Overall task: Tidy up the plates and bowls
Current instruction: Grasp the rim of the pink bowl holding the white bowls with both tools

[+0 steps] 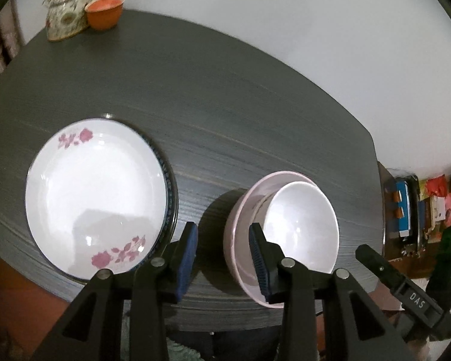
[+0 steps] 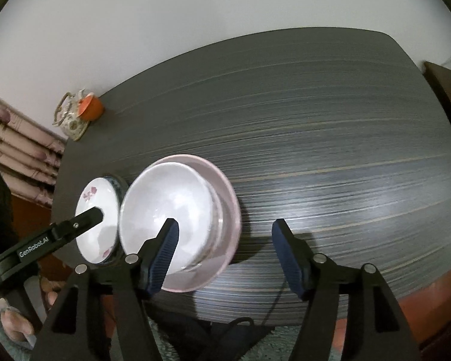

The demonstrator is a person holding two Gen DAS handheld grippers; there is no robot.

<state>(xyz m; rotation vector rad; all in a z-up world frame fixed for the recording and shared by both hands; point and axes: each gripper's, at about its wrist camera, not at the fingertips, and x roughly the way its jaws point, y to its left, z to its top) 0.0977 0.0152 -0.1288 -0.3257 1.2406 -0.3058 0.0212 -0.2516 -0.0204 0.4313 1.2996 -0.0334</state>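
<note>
Dark, wood-grained worktop [image 2: 330, 150] runs back to a pale wall, with a floral teapot [image 1: 64, 9] and an orange lidded cup [image 1: 105, 12] touching each other in the far corner. Near the front edge, a white bowl [image 1: 300, 225] sits nested in a wider pink bowl [image 1: 240, 240], off-centre and leaning a little, as the right wrist view shows best. Just beside them a flowered plate [image 1: 96, 198] lies on top of a blue-rimmed plate [image 1: 172, 192], of which only an edge peeks out.

Both sets of tongs are apart and grip nothing. The left tongs [image 1: 224, 255] hang over the gap between plates and bowls, one pad in front of the pink bowl's near rim, the other over bare worktop. The right tongs [image 2: 225, 249] hover wider, one pad above the white bowl, the other over bare worktop to its side.

Stacking looks mostly done; what seems left is seating the white bowl squarely. To do that well, I would nudge its rim gently toward the centre of the pink bowl while the other tongs steady the outer rim, keeping pressure light, since glazed bowls can slide or clatter against the neighbouring plates.
</note>
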